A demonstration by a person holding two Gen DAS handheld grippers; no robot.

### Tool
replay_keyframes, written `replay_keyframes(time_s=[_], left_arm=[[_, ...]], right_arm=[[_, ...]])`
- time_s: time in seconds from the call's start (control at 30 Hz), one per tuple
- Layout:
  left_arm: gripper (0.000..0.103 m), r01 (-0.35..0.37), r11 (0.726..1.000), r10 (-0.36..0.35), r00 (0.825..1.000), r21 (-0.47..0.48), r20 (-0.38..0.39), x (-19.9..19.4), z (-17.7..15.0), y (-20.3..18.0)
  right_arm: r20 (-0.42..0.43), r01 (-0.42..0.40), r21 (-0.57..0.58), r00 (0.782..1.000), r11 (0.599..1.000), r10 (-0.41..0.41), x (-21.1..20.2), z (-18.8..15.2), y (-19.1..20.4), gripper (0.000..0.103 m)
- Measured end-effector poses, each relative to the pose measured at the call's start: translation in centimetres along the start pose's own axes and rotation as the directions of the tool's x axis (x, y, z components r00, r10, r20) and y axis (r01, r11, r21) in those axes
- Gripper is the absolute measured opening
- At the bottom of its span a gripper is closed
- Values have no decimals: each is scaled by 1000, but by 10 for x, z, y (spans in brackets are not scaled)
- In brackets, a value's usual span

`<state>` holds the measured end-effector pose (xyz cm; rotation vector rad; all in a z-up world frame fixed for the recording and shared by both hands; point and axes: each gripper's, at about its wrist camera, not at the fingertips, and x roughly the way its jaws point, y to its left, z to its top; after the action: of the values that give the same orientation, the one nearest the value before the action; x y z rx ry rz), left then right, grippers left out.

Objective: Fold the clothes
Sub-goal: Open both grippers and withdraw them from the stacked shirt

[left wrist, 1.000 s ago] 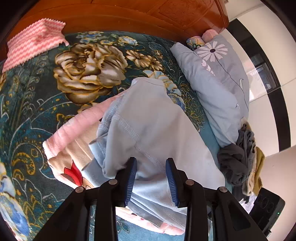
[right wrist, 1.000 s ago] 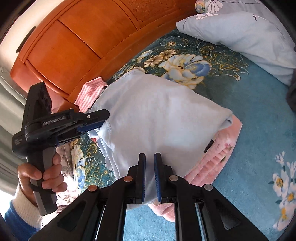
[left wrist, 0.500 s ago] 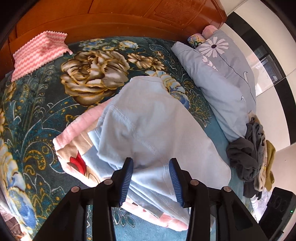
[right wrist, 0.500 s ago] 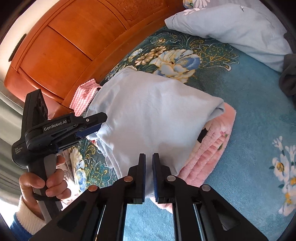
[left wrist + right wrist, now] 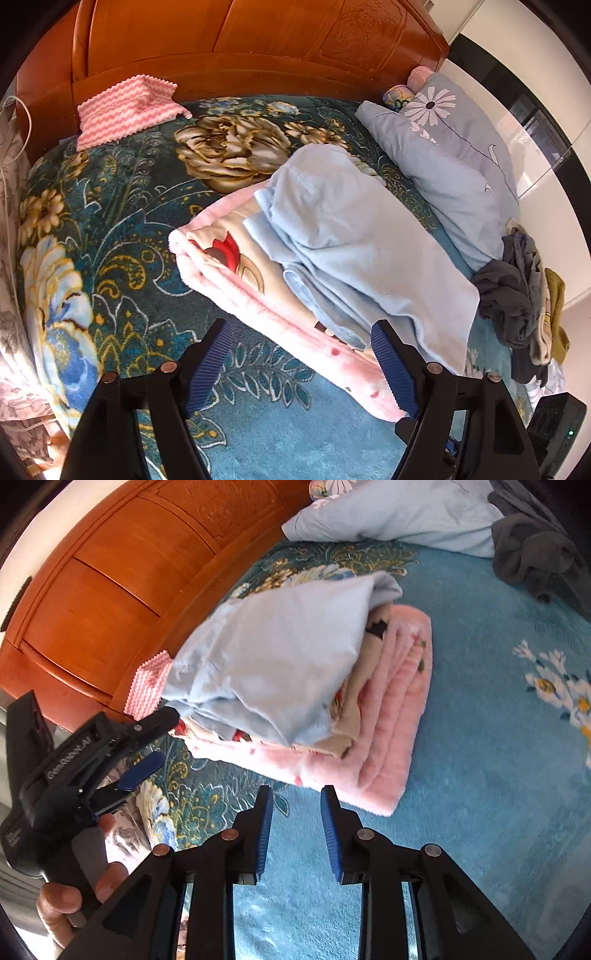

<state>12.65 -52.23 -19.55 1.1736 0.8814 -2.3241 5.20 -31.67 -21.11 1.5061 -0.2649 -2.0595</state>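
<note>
Light blue garment (image 5: 354, 236) lay folded atop a folded pink blanket (image 5: 258, 295) mid-bed, on the floral bedspread (image 5: 110, 229). Going L to R: pink zigzag cloth (image 5: 125, 107) by the wooden headboard (image 5: 258, 40); L gripper (image 5: 301, 363) w/ fingers spread wide, holding nothing, just short of the blanket edge; R gripper (image 5: 296, 834) also parted & empty, near the stack. Grey-blue pillow (image 5: 454, 166) & dark clothes pile (image 5: 517, 288) far R.

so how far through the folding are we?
Done: light blue garment lies folded on the folded pink blanket. In hand: nothing; left gripper and right gripper are both open, clear of the stack. Left: the crumpled dark grey clothes beside the pillow.
</note>
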Motion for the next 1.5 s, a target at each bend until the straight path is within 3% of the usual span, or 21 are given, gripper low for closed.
replay_keyframes(time_s=[0.07,0.13,0.27,0.37,0.47,0.77,0.93,1.5], left_arm=[[84,-13,1000,13,1000,-7,1,1,-6,4],[89,-27,1000,27,1000,-2,-1,3,-11,4],[93,-47,998,47,999,31,14,7,-17,-3],[103,-61,996,59,998,68,35,8,-18,-11],[103,-69,993,65,997,99,47,8,-19,-16],[103,-112,988,101,990,110,99,15,-21,-19],[103,-147,980,126,980,135,151,16,-26,-22],[103,-155,979,136,981,133,141,32,-32,-19]], right_arm=[[3,40,-16,999,999,-40,9,-6,-2,62],[13,63,-43,998,997,-63,15,-7,-4,74],[58,144,-104,989,984,-138,19,-6,-2,77],[119,179,-109,979,978,-166,13,-4,-3,94],[183,210,-123,965,970,-186,7,-1,-1,94],[262,288,-196,936,937,-234,7,6,8,94],[258,301,-212,935,930,-244,13,6,10,94],[259,358,-278,921,891,-290,24,4,13,94]])
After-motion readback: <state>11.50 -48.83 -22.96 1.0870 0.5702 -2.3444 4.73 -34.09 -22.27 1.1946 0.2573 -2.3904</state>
